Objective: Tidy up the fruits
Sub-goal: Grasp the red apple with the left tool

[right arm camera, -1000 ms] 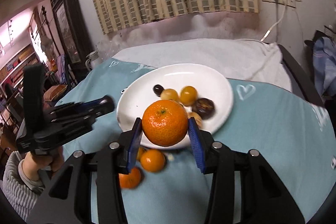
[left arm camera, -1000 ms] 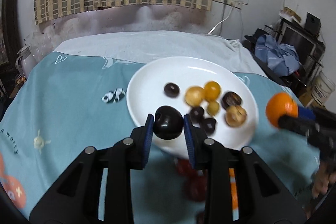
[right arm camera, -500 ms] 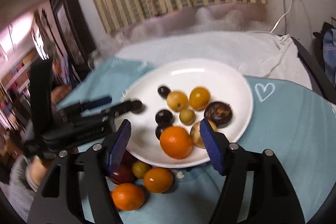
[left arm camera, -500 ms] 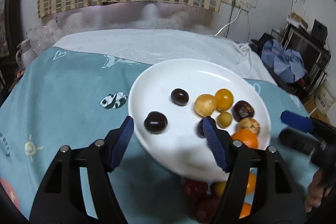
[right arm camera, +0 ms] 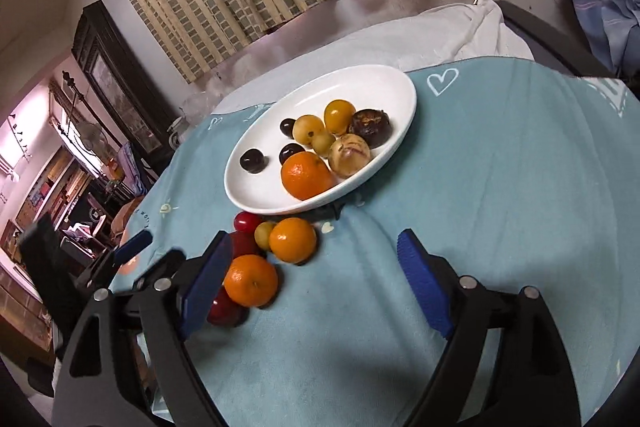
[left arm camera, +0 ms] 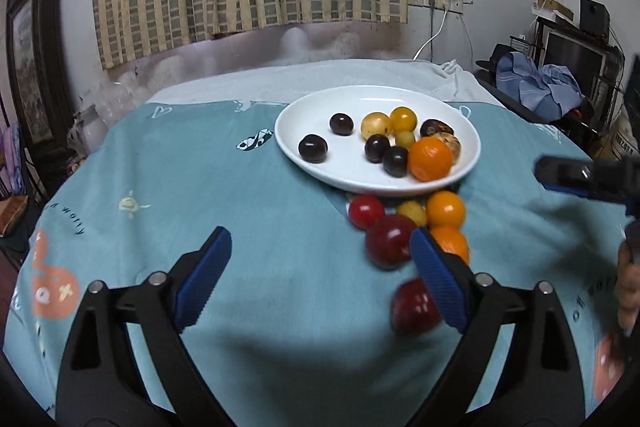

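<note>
My left gripper [left arm camera: 320, 275]: jaws spread wide with nothing between them; they have just been opening, and only bare cloth shows in the gap.
My right gripper [right arm camera: 316, 283]: also wide apart and empty, jaws just been opening; its left pad sits just beside the nearest mandarin [right arm camera: 250, 280].
Loose fruit: a cluster lies on the teal tablecloth [left arm camera: 200, 187] in front of the plate's near rim: two mandarins, a small yellow fruit [right arm camera: 265, 235], a small red one [right arm camera: 247, 222] and two dark red plums [left arm camera: 390, 241].
Deciding relation: from my left gripper the cluster lies ahead and to the right, the plums at my right pad; from my right gripper it lies ahead and to the left. I judge the left nearer the plums, the right nearer the mandarins.
Long axis: the cluster runs from the plate rim back toward me; each fruit is round, so any approach angle should serve.
White plate [left arm camera: 304, 115]: beyond the cluster, holding dark cherries, yellow fruits, brown ones and a mandarin [left arm camera: 431, 159].
Change: a second ago my left jaws held a dark cherry and my right a mandarin; both now rest on the plate, and both grippers have drawn back toward me.
</note>
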Demonstrator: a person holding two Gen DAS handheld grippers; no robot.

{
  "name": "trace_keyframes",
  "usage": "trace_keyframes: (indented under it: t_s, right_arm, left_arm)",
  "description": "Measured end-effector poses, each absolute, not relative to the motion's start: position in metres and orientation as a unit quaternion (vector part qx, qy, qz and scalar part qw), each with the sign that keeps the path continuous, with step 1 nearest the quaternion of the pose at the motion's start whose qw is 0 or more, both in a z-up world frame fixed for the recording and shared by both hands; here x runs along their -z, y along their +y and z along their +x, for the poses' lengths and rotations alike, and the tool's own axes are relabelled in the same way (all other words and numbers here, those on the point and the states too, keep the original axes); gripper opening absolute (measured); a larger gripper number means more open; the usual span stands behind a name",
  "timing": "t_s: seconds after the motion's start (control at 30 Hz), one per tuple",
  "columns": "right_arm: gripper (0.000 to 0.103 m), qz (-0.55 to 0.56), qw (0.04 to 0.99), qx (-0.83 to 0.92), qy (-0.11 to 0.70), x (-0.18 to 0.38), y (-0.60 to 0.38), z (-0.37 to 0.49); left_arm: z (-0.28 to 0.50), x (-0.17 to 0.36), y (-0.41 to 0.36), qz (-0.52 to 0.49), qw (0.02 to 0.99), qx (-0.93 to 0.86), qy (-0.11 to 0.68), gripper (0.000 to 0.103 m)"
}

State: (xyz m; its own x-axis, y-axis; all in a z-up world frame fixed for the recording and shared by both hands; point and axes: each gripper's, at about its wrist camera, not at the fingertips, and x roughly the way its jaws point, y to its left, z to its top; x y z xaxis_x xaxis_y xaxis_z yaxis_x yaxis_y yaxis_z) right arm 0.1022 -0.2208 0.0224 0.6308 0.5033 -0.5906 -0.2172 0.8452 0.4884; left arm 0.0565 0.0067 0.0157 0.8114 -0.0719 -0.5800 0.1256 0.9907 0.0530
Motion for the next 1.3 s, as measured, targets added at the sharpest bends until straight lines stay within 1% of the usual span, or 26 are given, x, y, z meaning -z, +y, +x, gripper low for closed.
trace_keyframes:
  t_s: [0.07, 0.43, 0.77, 0.93, 1.03, 1.1, 1.2, 1.3]
  right_arm:
    - [0.084, 0.188, 0.883, -0.204, 0.378, -0.023, -0.220, 0.102]
    - [0.085, 0.200, 0.878, -0.191, 0.390, -0.016, -0.227, 0.105]
    - [0.085, 0.204, 0.875, -0.187, 0.397, -0.013, -0.229, 0.105]
    - [0.085, 0.203, 0.874, -0.188, 0.400, -0.012, -0.229, 0.105]
    - [0.085, 0.203, 0.874, -0.188, 0.399, -0.013, -0.228, 0.105]
    - [0.085, 0.206, 0.874, -0.188, 0.397, -0.014, -0.229, 0.105]
    - [0.085, 0.208, 0.875, -0.189, 0.394, -0.015, -0.229, 0.105]
    - [0.085, 0.208, 0.874, -0.189, 0.396, -0.015, -0.229, 0.105]
  left_arm:
    - [0.051, -0.014, 0.005, 0.048, 0.950, 0.056, 0.305, 0.096]
    - [0.051, -0.001, -0.013, 0.083, 0.938, 0.079, 0.328, 0.096]
    - [0.056, 0.017, -0.028, 0.124, 0.915, 0.103, 0.370, 0.096]
    - [0.061, 0.021, -0.019, 0.106, 0.911, 0.100, 0.387, 0.096]
    - [0.065, 0.019, -0.008, 0.101, 0.916, 0.066, 0.382, 0.096]
    - [0.067, 0.015, 0.007, 0.076, 0.920, 0.046, 0.383, 0.096]
    - [0.064, 0.010, 0.022, 0.032, 0.921, 0.068, 0.383, 0.096]
    - [0.065, 0.013, 0.017, 0.047, 0.919, 0.070, 0.386, 0.096]
